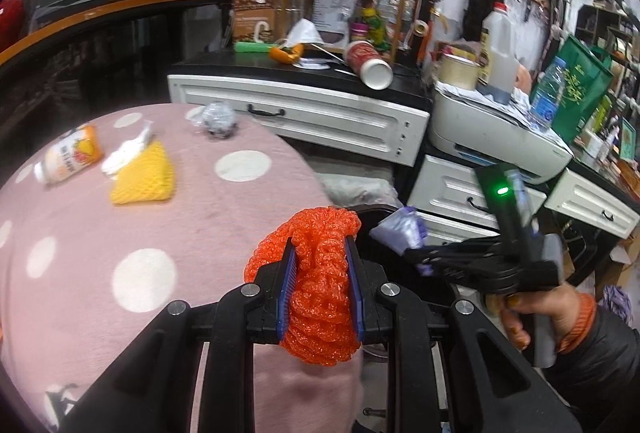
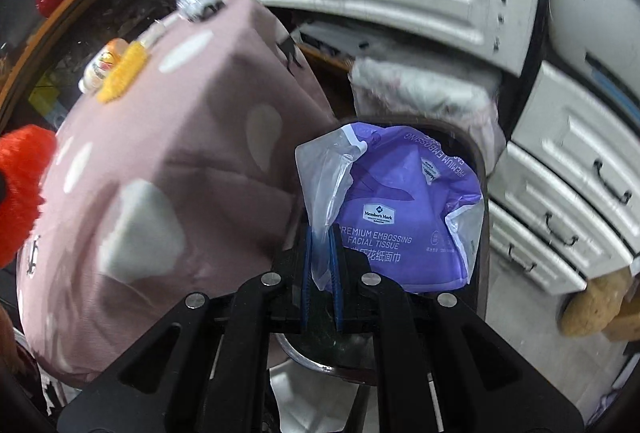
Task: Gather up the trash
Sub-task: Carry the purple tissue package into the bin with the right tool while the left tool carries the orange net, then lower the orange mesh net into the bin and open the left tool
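My left gripper (image 1: 319, 245) is shut on an orange foam net (image 1: 320, 289), held over the right edge of the pink spotted table (image 1: 120, 233). My right gripper (image 2: 322, 233) is shut on a purple facial tissue wrapper (image 2: 400, 209), held over a dark bin (image 2: 478, 169) beside the table; the wrapper also shows in the left wrist view (image 1: 396, 229). On the table lie a yellow foam net (image 1: 146, 175), a white crumpled wrapper (image 1: 126, 149), a small drink bottle (image 1: 70, 157) and a foil ball (image 1: 218, 119).
White drawer units (image 1: 300, 113) and a printer (image 1: 492, 133) stand behind the table. The black counter top (image 1: 280, 67) holds a tipped paper cup (image 1: 368, 65), an orange peel, a mask and boxes. A fuzzy white cushion (image 2: 424, 93) lies behind the bin.
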A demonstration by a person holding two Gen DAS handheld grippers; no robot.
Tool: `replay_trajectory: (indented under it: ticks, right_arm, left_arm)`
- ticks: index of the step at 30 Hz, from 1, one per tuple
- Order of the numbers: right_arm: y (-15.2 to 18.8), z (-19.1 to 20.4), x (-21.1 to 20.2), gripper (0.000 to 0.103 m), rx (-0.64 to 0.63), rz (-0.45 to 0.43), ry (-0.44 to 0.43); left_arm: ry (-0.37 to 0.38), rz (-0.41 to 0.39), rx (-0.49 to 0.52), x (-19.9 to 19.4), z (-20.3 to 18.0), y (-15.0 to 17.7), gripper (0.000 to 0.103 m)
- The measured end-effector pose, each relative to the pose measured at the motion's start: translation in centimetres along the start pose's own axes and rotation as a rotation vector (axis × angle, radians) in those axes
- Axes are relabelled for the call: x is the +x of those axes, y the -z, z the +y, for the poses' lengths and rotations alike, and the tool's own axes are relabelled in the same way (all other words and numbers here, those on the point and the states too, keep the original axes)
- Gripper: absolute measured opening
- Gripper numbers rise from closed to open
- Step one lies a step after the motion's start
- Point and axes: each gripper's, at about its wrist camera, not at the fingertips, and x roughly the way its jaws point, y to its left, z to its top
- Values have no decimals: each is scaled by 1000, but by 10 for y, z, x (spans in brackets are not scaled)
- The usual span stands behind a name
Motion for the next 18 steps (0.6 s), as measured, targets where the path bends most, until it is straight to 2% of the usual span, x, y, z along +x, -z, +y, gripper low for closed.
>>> replay_trajectory:
  ticks: [3,5,10,14,18]
  right_arm:
    - [6,-10,13,26,46,38,-22]
    - [7,-18,14,60,86,35,-23]
    - [3,-35,-6,63,134,-36,19]
    - [-1,-51,-33,73,178,-117,67]
    - [-4,-65,-64,77,214,-204,117]
  left_arm:
    - [21,11,27,8,-16,0,23]
    - [37,21,38,13,-24,-1,23]
    - [80,58,56,29,-44,2,23]
    - [97,84,89,43,-62,5,23]
    - [109,120,99,60,-74,7,23]
